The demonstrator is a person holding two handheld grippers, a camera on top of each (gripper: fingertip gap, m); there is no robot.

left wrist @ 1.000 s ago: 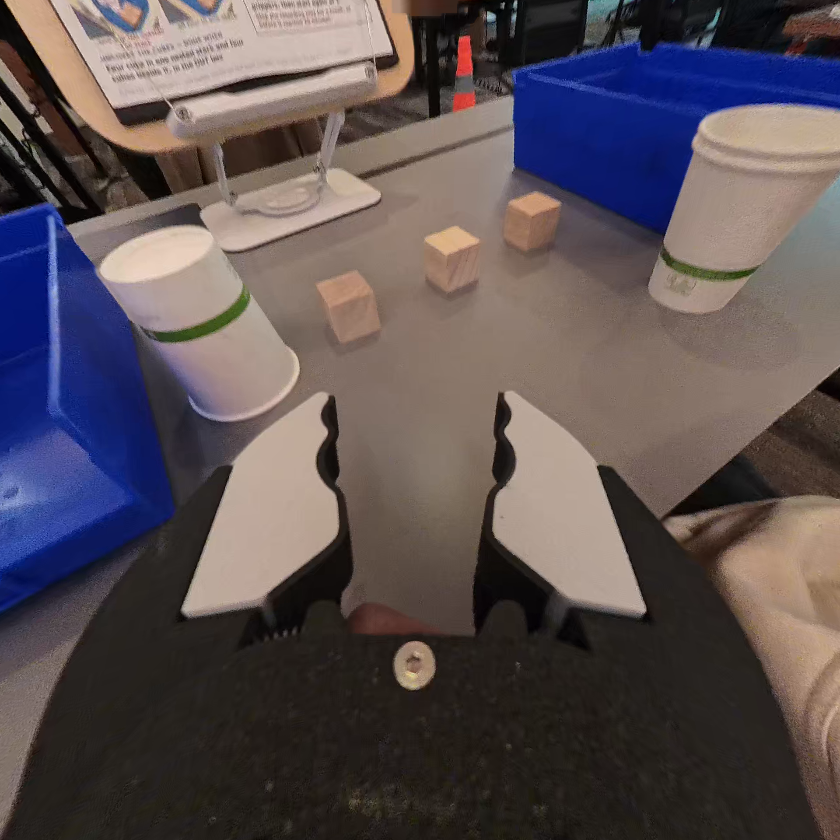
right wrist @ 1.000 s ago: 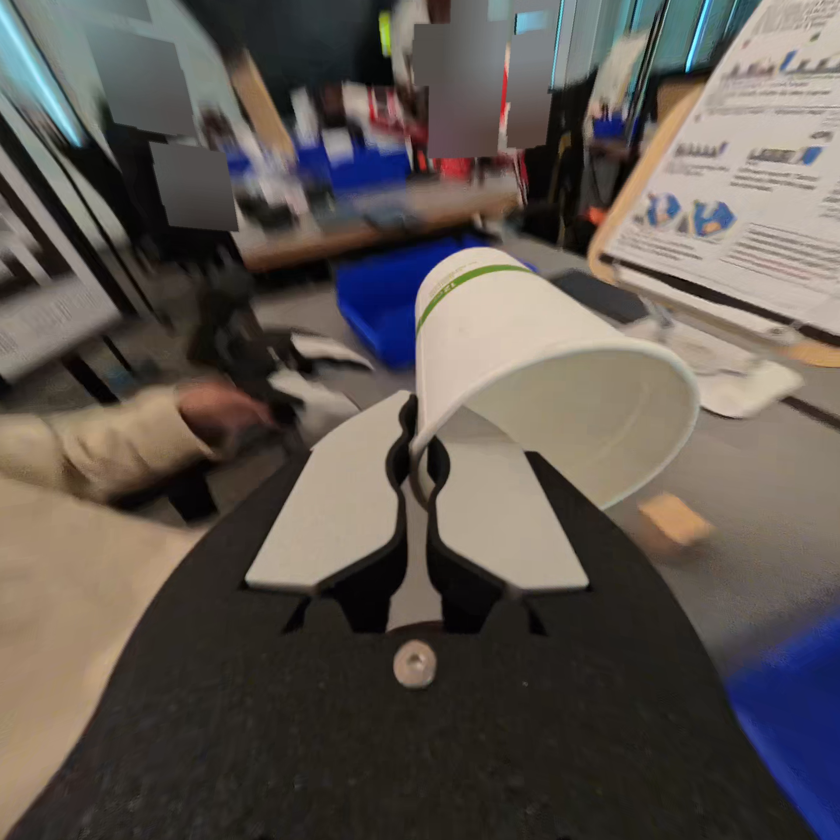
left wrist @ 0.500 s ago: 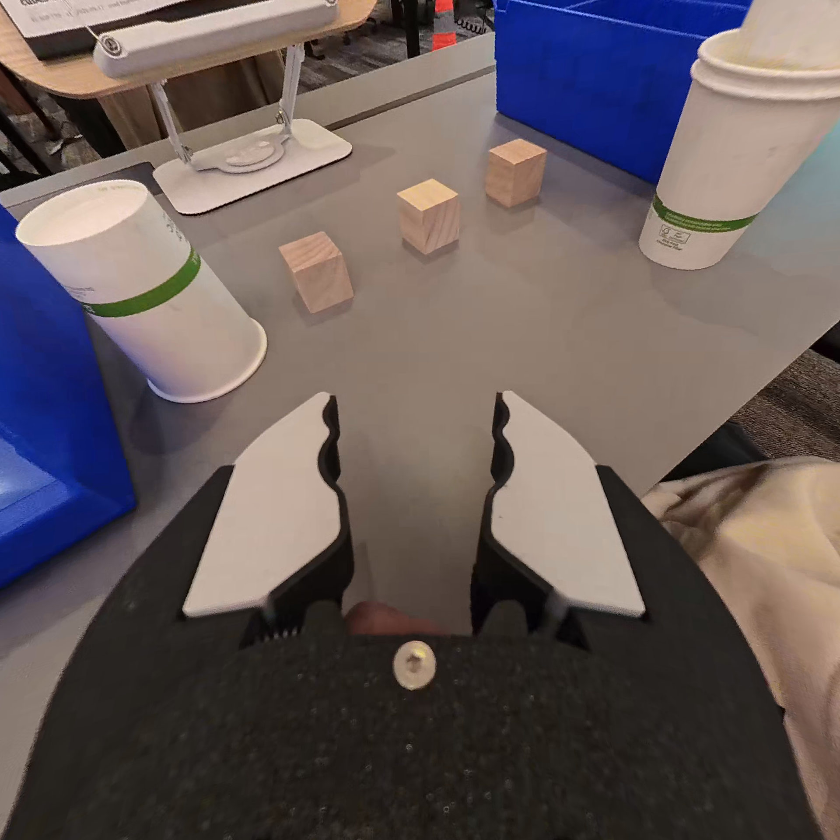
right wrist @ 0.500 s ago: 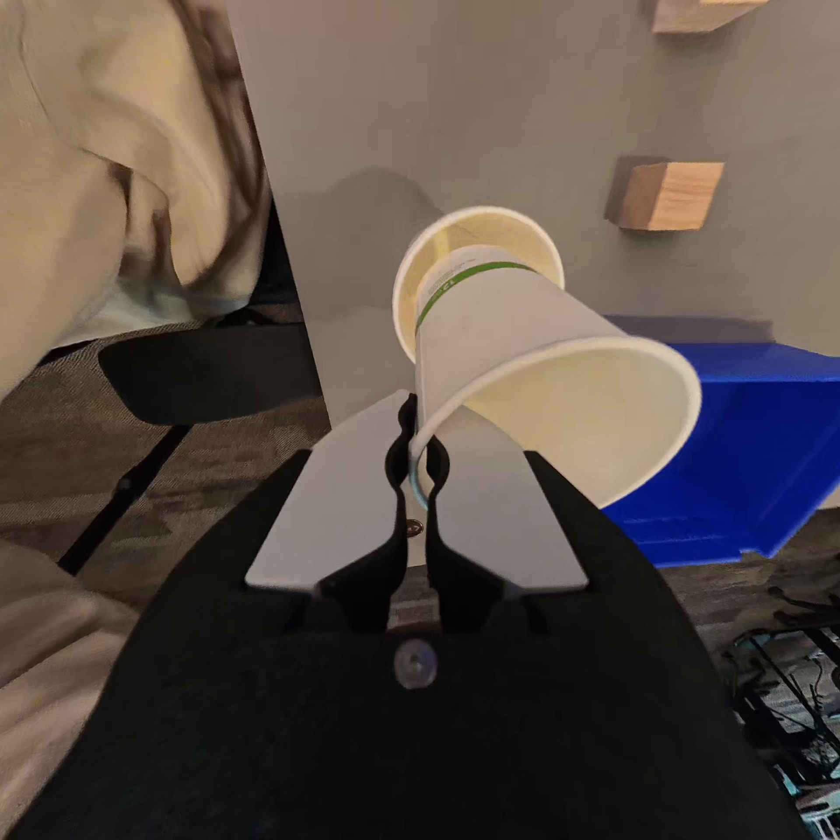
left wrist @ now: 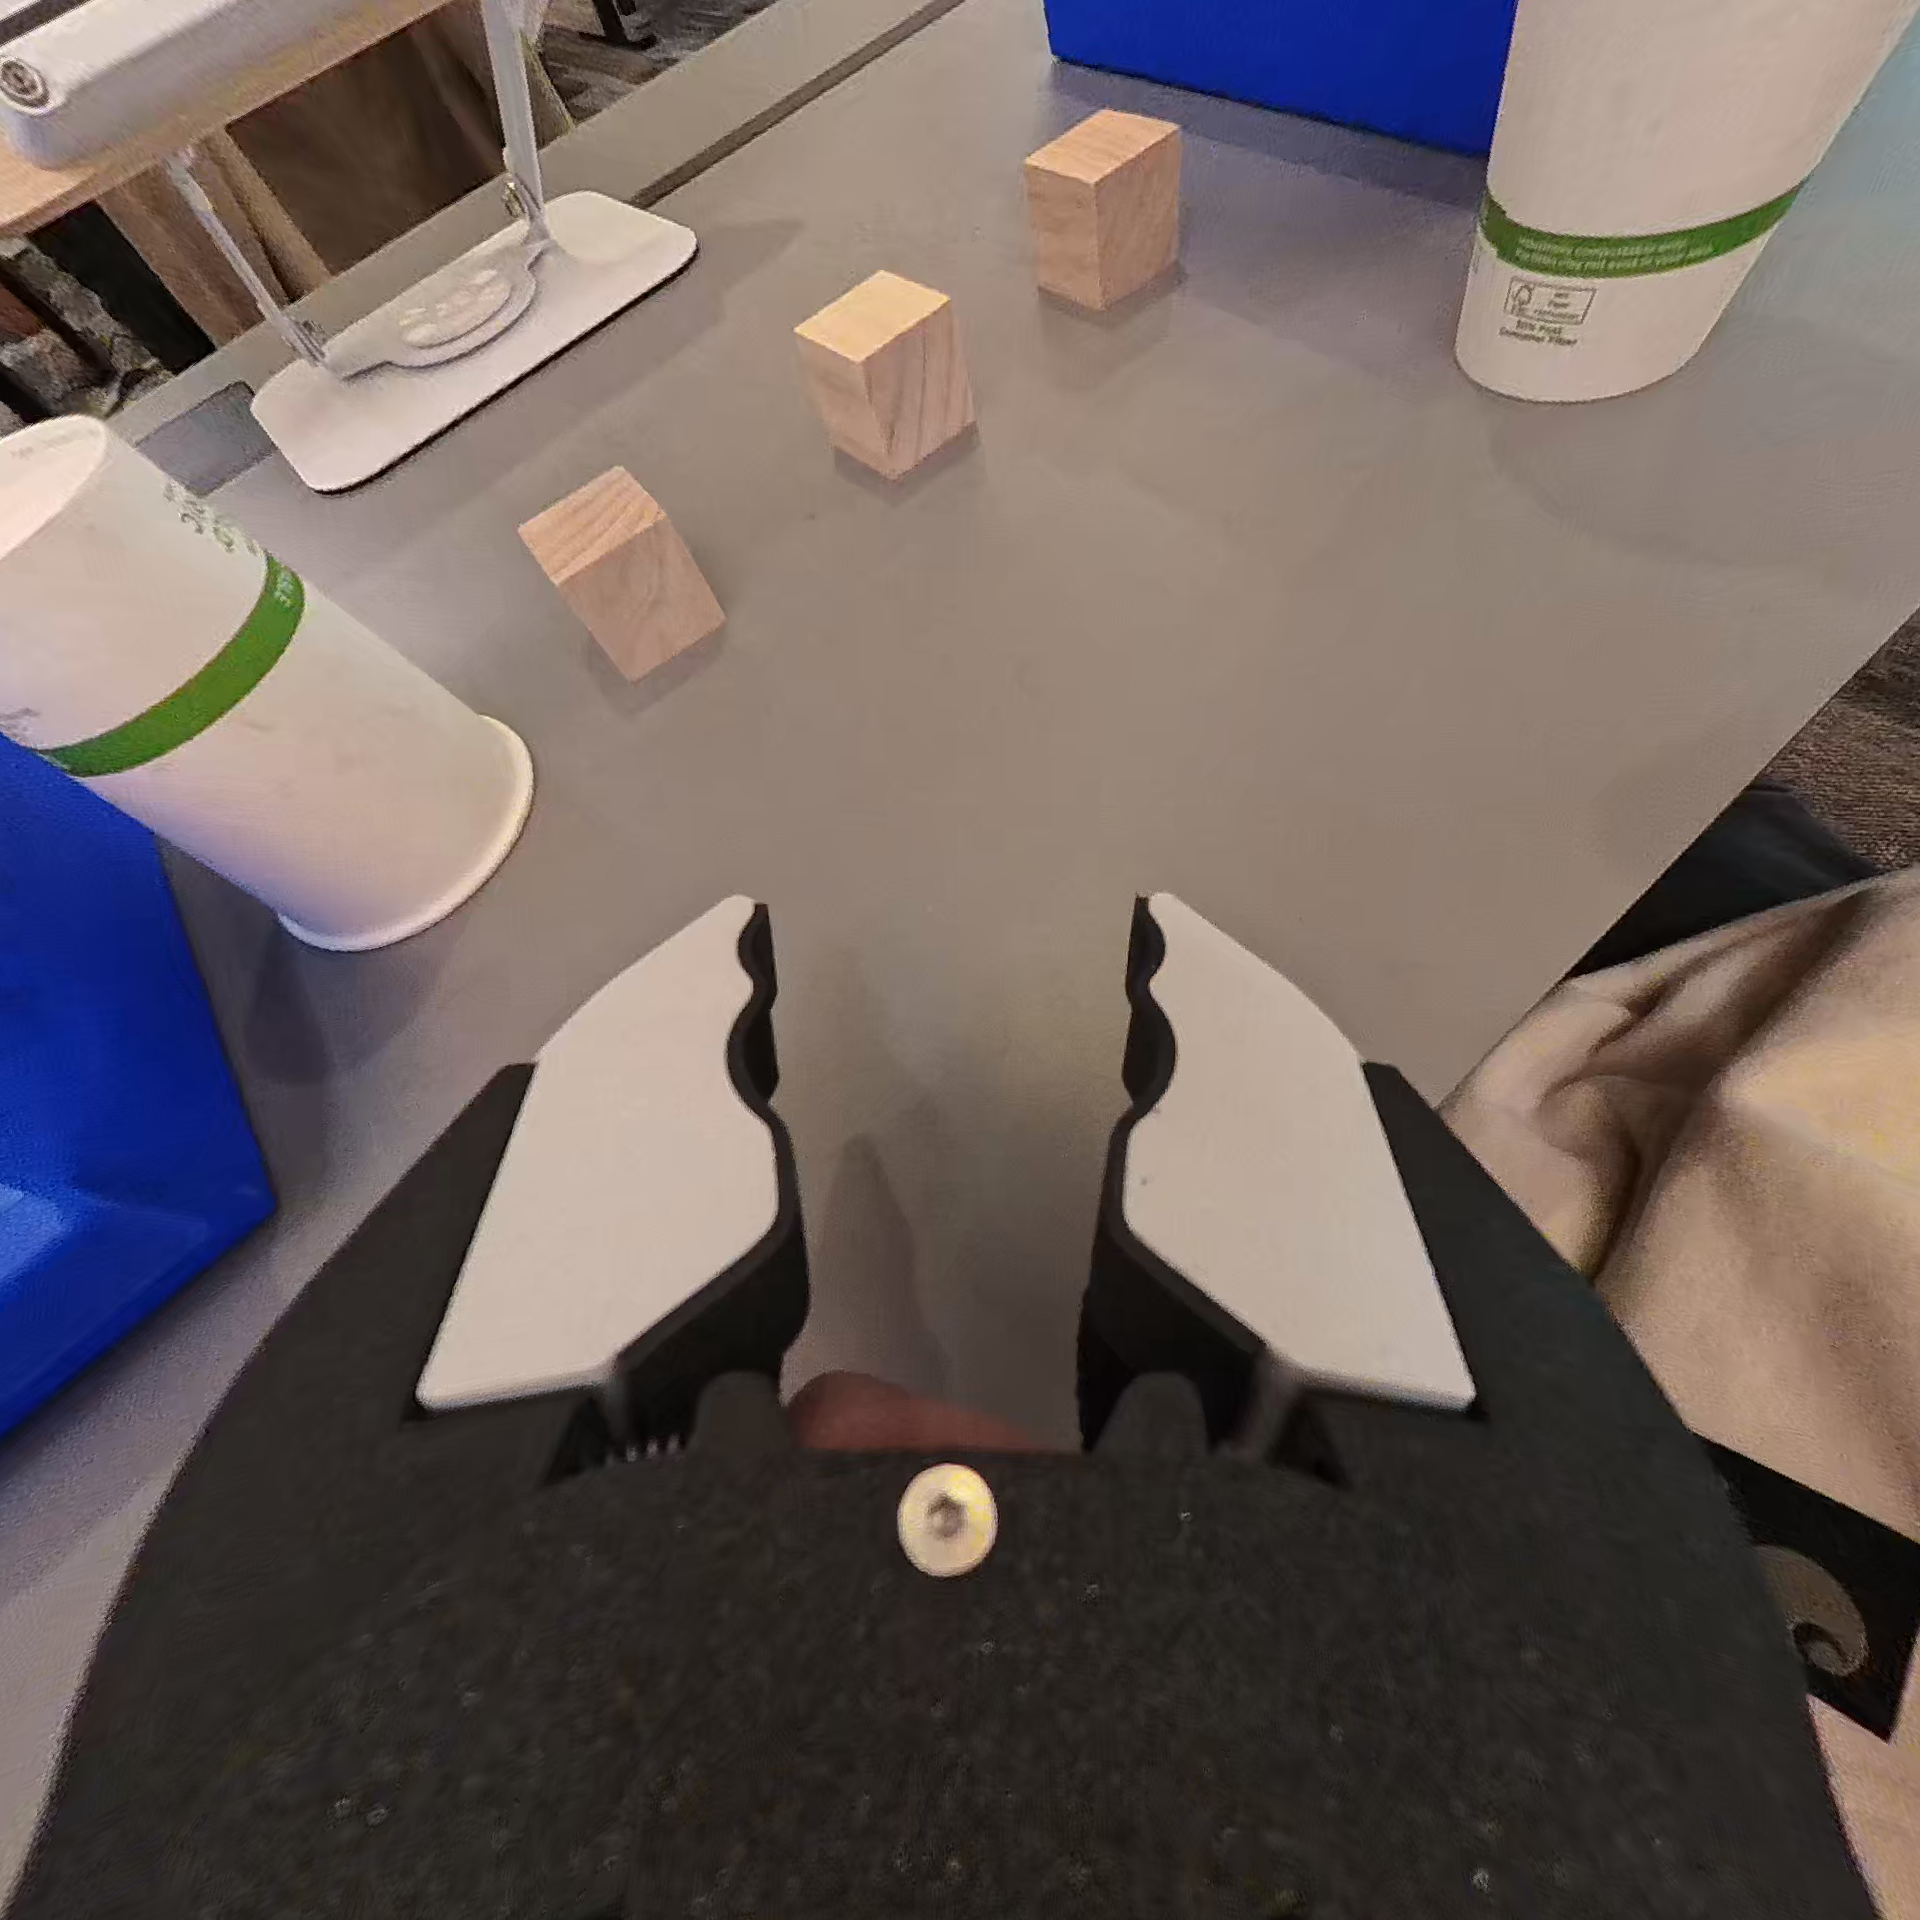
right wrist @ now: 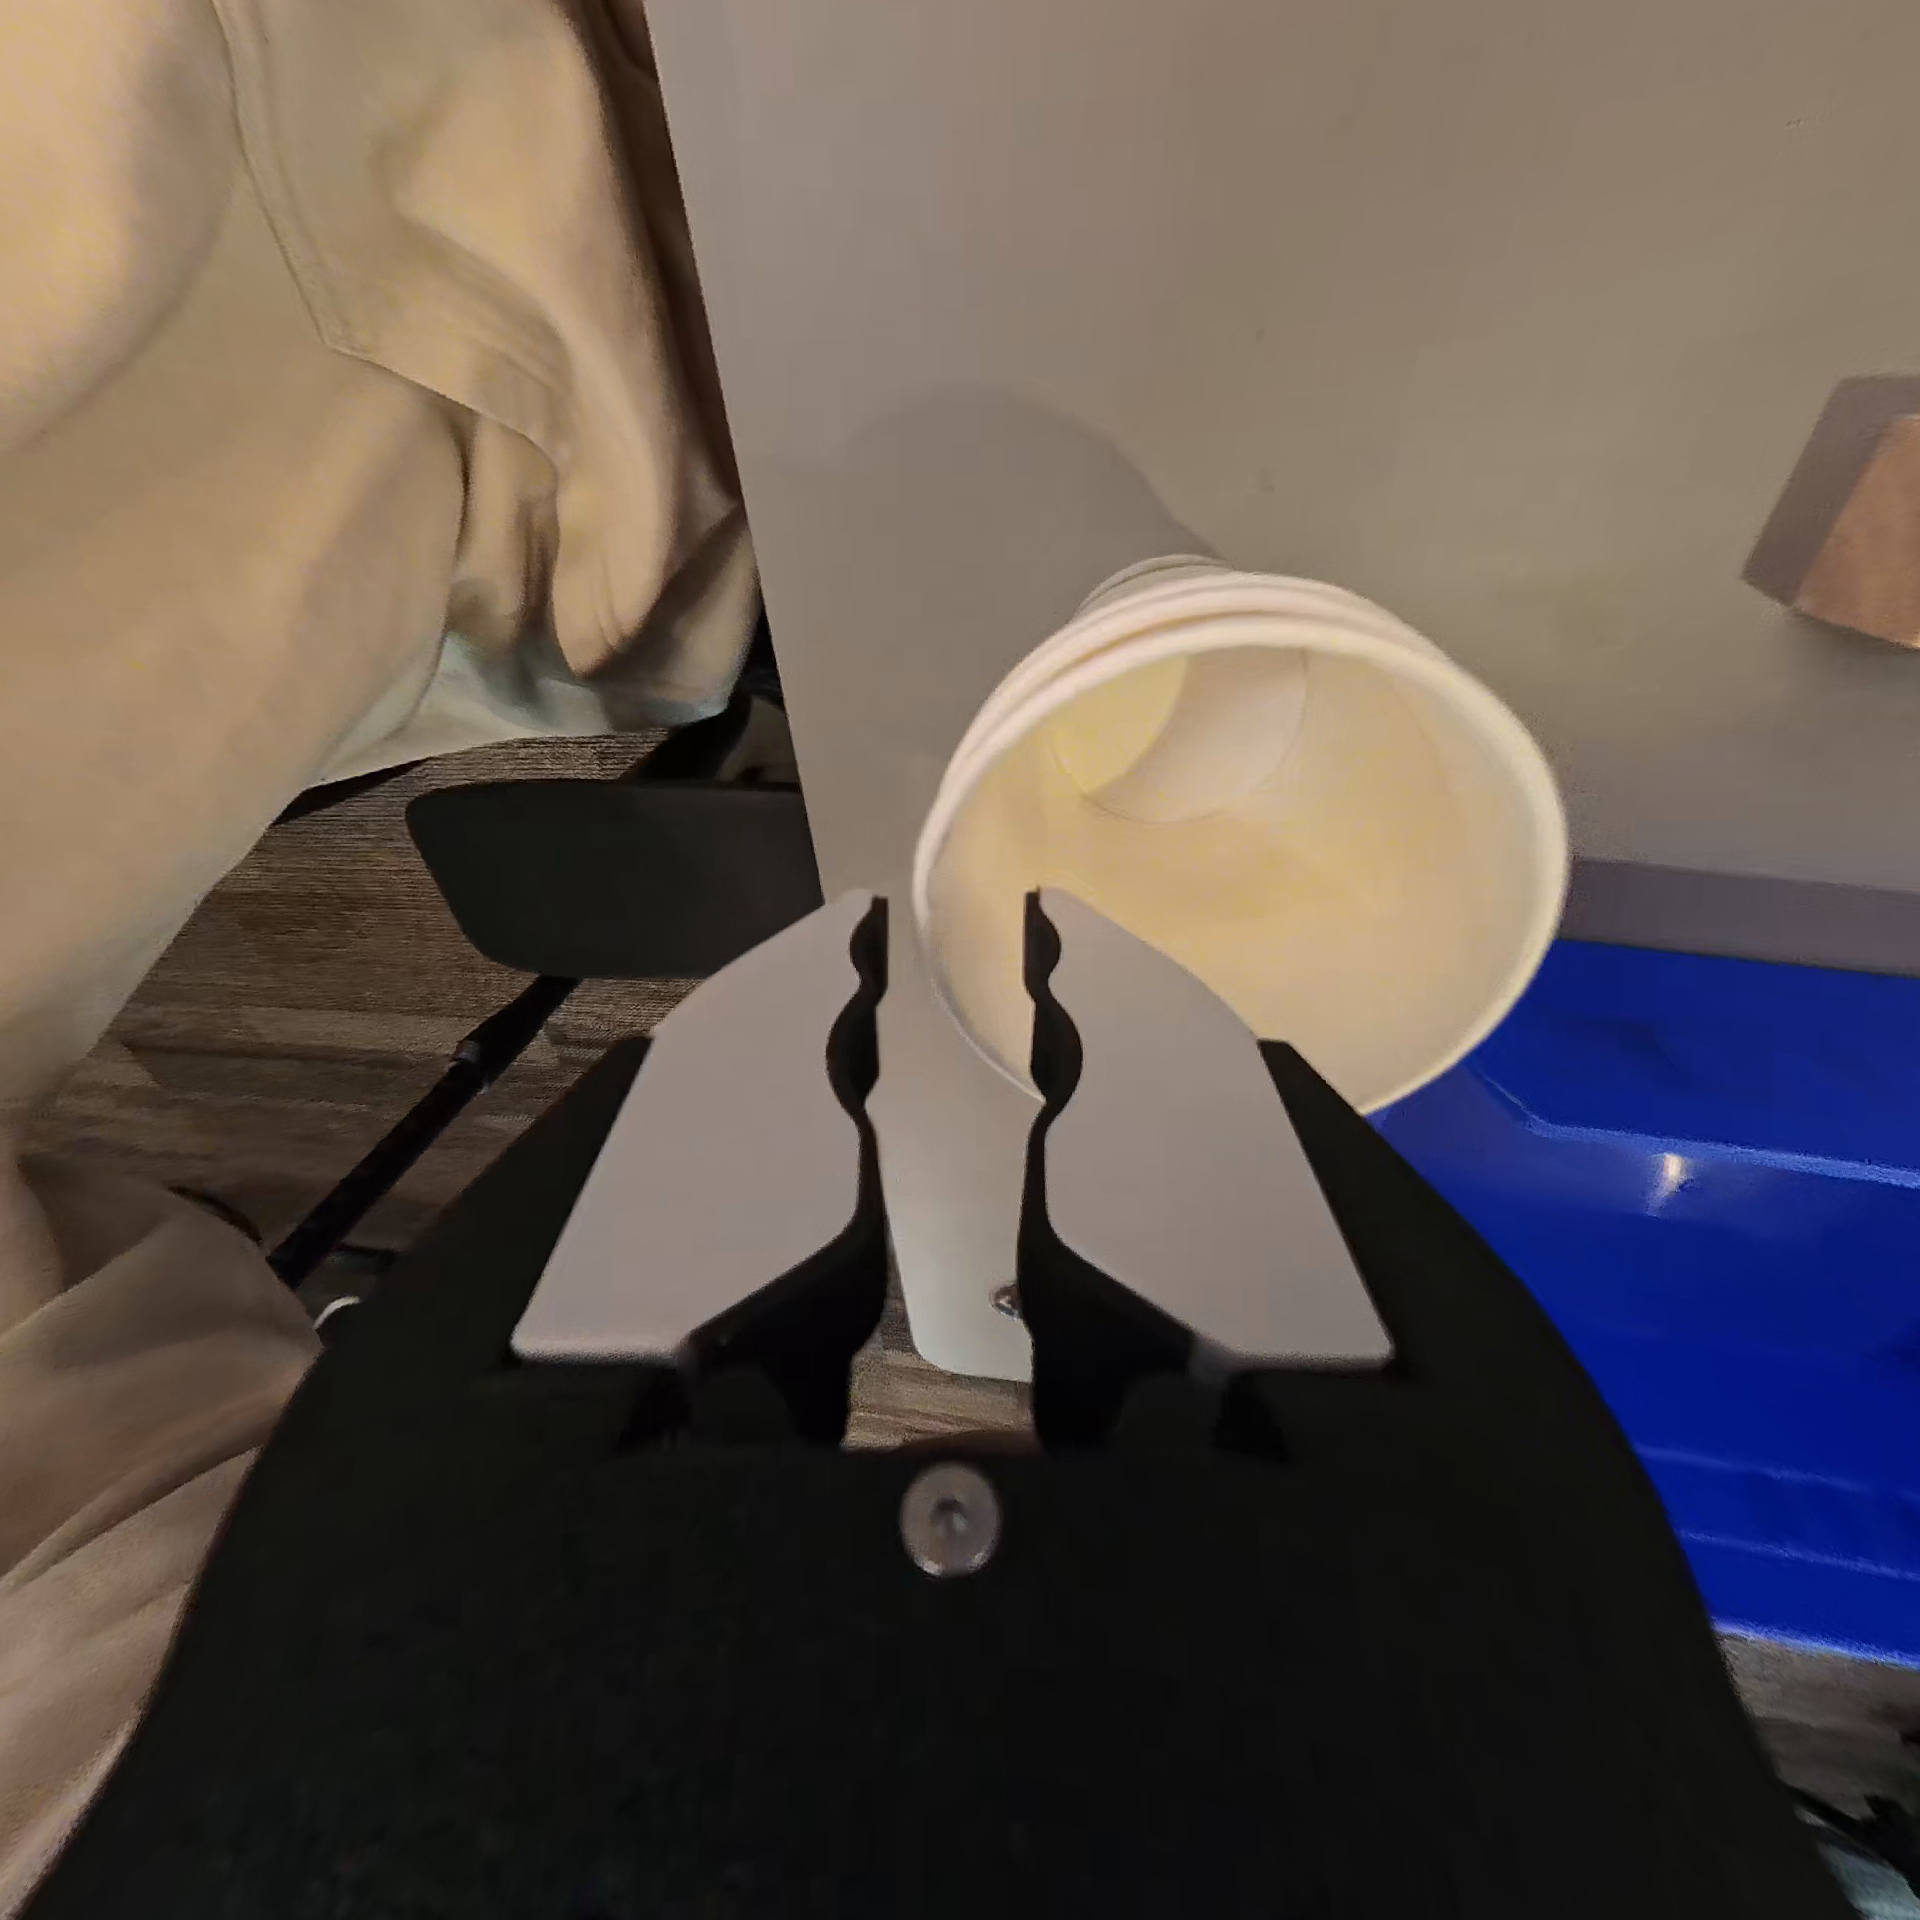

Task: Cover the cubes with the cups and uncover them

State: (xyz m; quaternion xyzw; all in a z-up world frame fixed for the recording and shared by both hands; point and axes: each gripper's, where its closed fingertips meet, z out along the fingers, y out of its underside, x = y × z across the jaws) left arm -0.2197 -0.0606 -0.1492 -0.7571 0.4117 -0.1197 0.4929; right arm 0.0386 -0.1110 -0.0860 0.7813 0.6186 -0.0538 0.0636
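Observation:
Three wooden cubes (left wrist: pixel 623 571) (left wrist: pixel 888 369) (left wrist: pixel 1107 208) stand uncovered in a row on the grey table (left wrist: pixel 1143 675). An upside-down white cup (left wrist: pixel 208 707) with a green band stands to their left. An upright stack of nested cups (left wrist: pixel 1621 208) stands to their right. My left gripper (left wrist: pixel 951 909) is open and empty, low over the table in front of the cubes. My right gripper (right wrist: pixel 956 902) looks down on the stack (right wrist: pixel 1247 831). Its jaws are slightly apart astride the top cup's rim, not pinching it. One cube (right wrist: pixel 1860 530) shows at the right edge.
Blue bins stand at the left (left wrist: pixel 104 1091) and back right (left wrist: pixel 1278 52), also seen in the right wrist view (right wrist: pixel 1662 1195). A white stand base (left wrist: pixel 468 343) sits behind the cubes. The person's beige clothing (right wrist: pixel 312 416) is by the table's near edge.
My right gripper turned the cup upright, lowered it into the stack and opened its jaws off the rim. My left gripper moved forward and lower toward the cubes, staying open.

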